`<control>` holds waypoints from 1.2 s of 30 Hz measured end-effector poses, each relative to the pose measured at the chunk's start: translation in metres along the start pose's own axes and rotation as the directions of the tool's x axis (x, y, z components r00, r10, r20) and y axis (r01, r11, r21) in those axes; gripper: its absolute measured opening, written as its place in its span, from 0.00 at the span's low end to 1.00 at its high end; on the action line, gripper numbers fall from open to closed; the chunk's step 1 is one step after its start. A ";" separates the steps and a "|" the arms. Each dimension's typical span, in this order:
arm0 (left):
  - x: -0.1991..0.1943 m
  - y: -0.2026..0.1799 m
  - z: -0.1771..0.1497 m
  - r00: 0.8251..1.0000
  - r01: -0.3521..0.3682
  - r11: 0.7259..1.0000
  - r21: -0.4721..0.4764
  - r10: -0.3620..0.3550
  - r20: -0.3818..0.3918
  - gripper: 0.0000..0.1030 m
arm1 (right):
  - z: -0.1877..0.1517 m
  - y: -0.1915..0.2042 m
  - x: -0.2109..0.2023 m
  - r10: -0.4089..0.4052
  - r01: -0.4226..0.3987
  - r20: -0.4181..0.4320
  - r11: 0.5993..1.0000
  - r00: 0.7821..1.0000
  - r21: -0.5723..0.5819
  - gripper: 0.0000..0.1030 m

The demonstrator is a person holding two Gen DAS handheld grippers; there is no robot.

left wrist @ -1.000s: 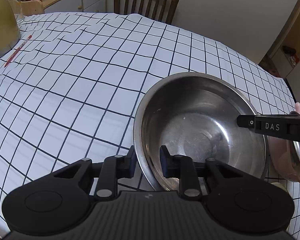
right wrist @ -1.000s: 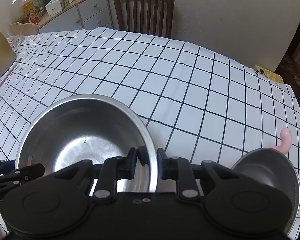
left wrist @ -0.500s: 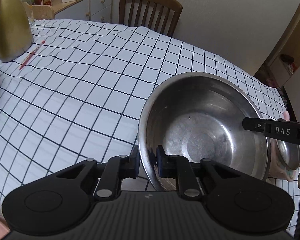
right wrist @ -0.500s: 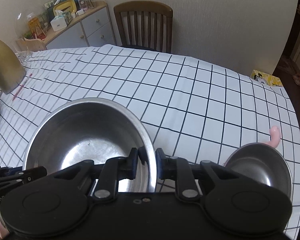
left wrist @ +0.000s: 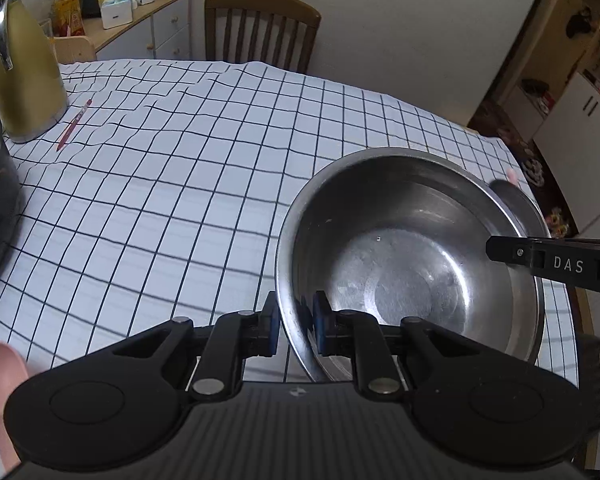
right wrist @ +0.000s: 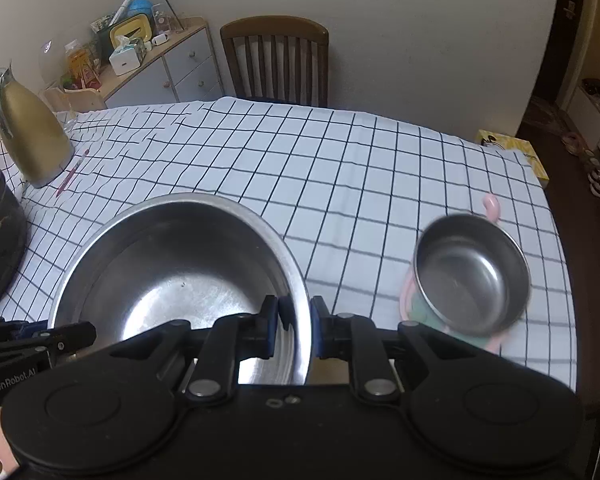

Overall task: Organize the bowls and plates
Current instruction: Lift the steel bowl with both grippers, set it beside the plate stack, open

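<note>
Jaws both clamped on steel bowl (right wrist: 172, 280) rim; small bowl (right wrist: 472, 276) beside, kettle (left wrist: 24, 76) far.

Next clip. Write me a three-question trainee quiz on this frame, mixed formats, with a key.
1. True or false: both the left gripper and the right gripper are clamped on the rim of the large steel bowl.
2. Multiple choice: what lies beside the gold jug on the checked tablecloth? A) a fork B) a red pen C) a plate
3. Fill in: the small steel bowl sits to the ___ of the large one in the right wrist view.

Key: 1 true; 2 B, the red pen; 3 right.
</note>
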State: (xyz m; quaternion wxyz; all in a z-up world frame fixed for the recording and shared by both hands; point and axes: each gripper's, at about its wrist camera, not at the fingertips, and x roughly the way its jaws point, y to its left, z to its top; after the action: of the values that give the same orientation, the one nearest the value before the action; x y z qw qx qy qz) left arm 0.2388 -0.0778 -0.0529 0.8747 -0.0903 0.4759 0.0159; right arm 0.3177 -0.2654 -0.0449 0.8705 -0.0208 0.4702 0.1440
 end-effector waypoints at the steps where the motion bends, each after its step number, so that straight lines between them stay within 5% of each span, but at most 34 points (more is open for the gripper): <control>1: -0.005 0.001 -0.006 1.000 0.005 1.000 0.014 -0.005 -0.003 0.16 | -0.006 0.001 -0.005 -0.002 0.002 0.000 1.000 1.000 0.011 0.17; 10: -0.030 0.007 -0.057 0.997 0.060 0.994 0.089 -0.056 -0.051 0.16 | -0.067 0.013 -0.043 -0.032 0.033 -0.016 0.995 0.999 0.091 0.15; 22: -0.022 0.011 -0.114 0.988 0.087 0.979 0.185 -0.061 -0.144 0.16 | -0.150 0.020 -0.045 -0.045 0.063 -0.096 0.978 0.994 0.200 0.15; 36: -0.001 0.012 -0.134 0.980 0.107 0.968 0.228 -0.065 -0.186 0.15 | -0.201 0.027 -0.032 -0.069 0.101 -0.139 0.965 0.988 0.241 0.15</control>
State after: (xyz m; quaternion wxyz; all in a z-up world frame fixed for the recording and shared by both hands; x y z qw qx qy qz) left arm 0.1256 -0.0890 -0.1255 0.8332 -0.0069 0.5460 -0.0872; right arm 0.1306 -0.2811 -0.1280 0.8392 0.0584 0.5387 0.0450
